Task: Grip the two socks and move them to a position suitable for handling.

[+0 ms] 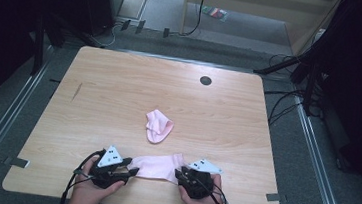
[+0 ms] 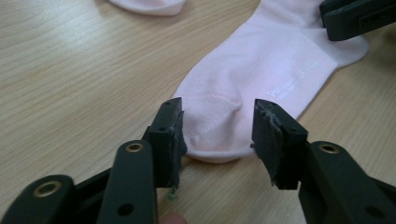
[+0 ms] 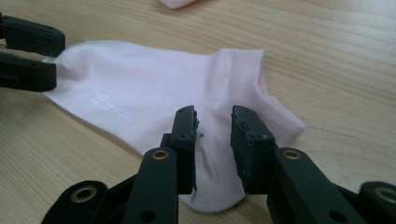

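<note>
A pale pink sock (image 1: 157, 166) lies flat on the wooden table (image 1: 119, 91) near its front edge, between my two grippers. My left gripper (image 1: 132, 169) is at the sock's left end. In the left gripper view its jaws (image 2: 217, 130) stand apart on either side of the toe end (image 2: 219, 116), pads clear of the cloth. My right gripper (image 1: 178, 173) is at the sock's right end. Its jaws (image 3: 214, 140) stand apart over the heel and cuff part (image 3: 219, 93), where the cloth shows a small crease. A second pink sock (image 1: 159, 126) lies crumpled farther back.
A dark round grommet (image 1: 205, 80) is set in the table's far side. Black stands and cables crowd the floor on both sides of the table. The person's hands hold the grippers at the front edge.
</note>
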